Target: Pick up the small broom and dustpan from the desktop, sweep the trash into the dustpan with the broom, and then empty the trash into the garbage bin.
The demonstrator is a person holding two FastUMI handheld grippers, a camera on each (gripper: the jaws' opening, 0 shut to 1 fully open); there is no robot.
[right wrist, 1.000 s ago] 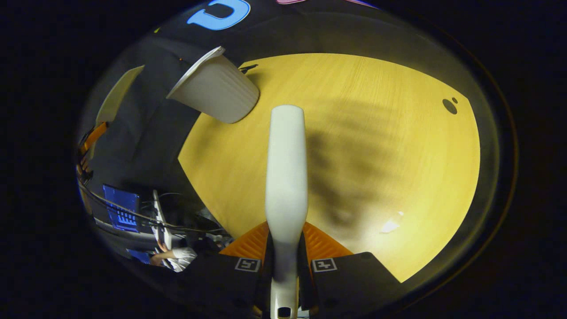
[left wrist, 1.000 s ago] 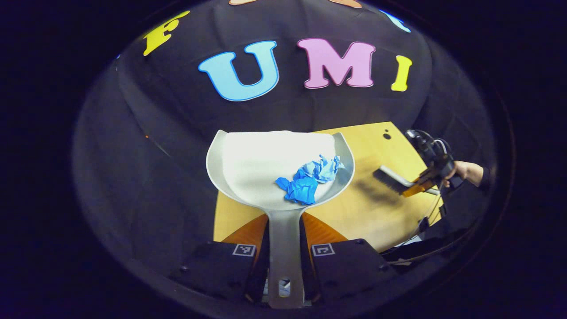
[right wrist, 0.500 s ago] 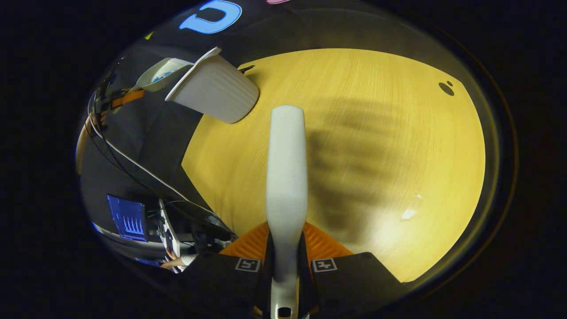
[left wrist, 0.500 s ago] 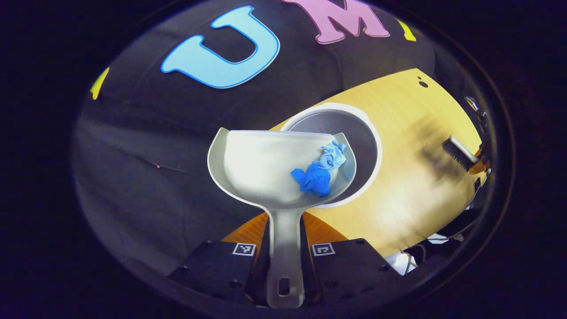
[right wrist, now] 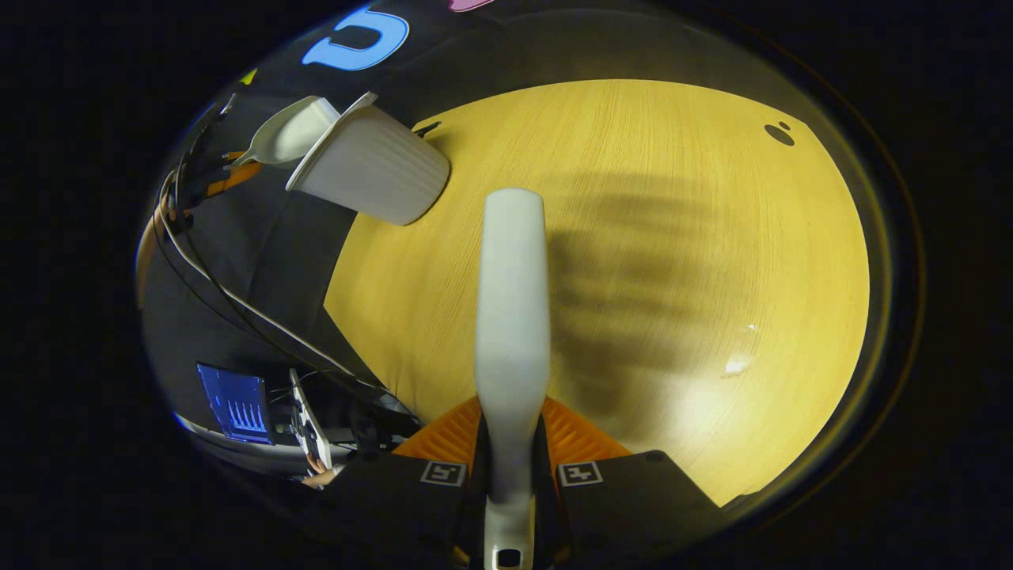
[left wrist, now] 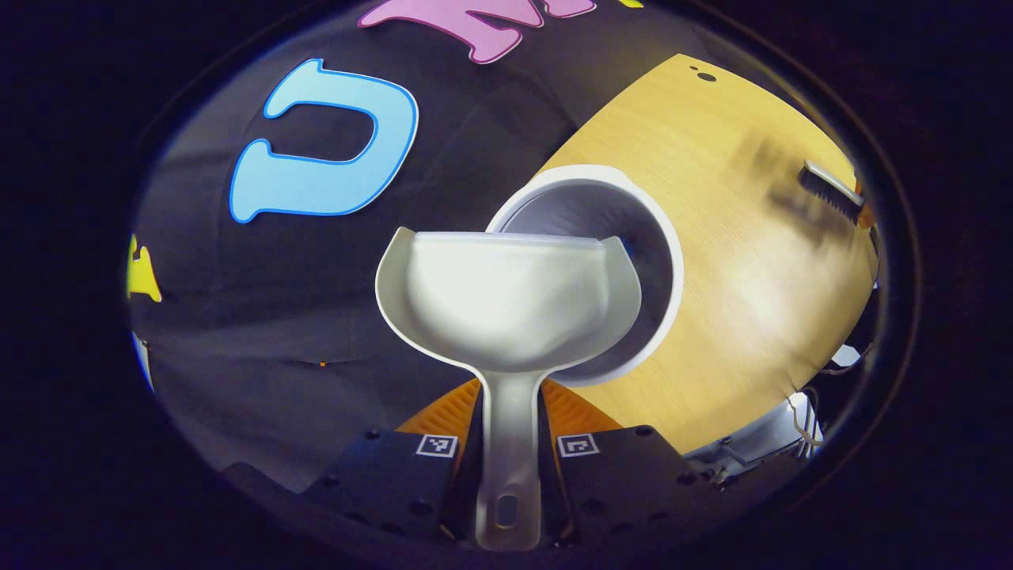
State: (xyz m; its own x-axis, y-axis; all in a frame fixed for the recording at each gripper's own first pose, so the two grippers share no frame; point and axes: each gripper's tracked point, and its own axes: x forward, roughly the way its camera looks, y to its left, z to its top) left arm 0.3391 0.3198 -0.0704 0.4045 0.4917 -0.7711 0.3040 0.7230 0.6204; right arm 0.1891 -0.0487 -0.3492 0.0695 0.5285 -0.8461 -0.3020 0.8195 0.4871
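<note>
My left gripper (left wrist: 510,408) is shut on the handle of the white dustpan (left wrist: 506,297). The pan is tilted over the mouth of the white garbage bin (left wrist: 661,237) and its scoop is bare. A sliver of blue paper (left wrist: 627,247) shows inside the bin past the pan's right corner. My right gripper (right wrist: 512,423) is shut on the handle of the small broom (right wrist: 512,301), held above the wooden table (right wrist: 712,237). In the right gripper view the bin (right wrist: 372,170) stands at the table's far left corner with the dustpan (right wrist: 289,134) at its rim. The broom (left wrist: 827,190) appears far right in the left gripper view.
The bin stands close to the table's left edge, with black cloth behind it. Cables (right wrist: 237,305) and a lit blue screen (right wrist: 233,404) lie beyond the table's left side. A dark hole (right wrist: 779,133) marks the table's far right corner.
The dustpan swung over the bin and tipped forward. The blue paper slid out of the pan into the bin. The broom stayed almost still above the table.
</note>
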